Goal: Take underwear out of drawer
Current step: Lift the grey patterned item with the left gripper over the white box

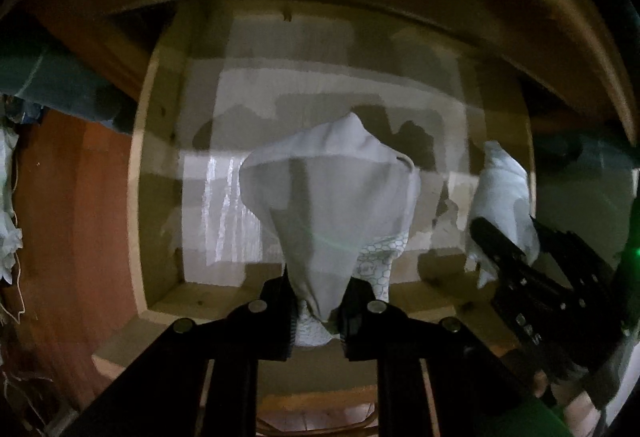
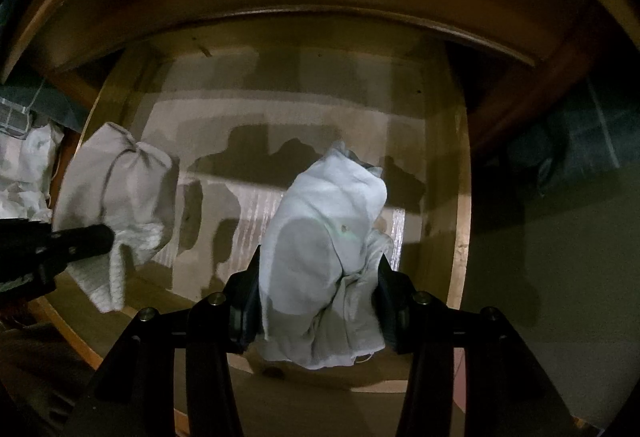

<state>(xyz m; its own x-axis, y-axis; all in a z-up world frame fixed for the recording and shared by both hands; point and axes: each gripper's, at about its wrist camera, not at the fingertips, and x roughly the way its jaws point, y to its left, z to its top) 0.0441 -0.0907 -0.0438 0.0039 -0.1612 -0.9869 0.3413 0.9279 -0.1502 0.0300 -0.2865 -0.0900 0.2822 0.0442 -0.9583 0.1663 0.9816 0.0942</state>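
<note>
You've got both pieces: your left gripper (image 1: 318, 313) is clamped tight on the grey underwear (image 1: 328, 197), your right gripper (image 2: 318, 301) on a pale bundle (image 2: 328, 245). Both hang above the drawer (image 1: 138, 197), which looks emptied; carrying them clear remains.

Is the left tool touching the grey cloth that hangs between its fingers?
Touching. The left wrist view shows the left tool with both fingers pressed against the grey cloth, whose bunched end is pinched between them.
</note>
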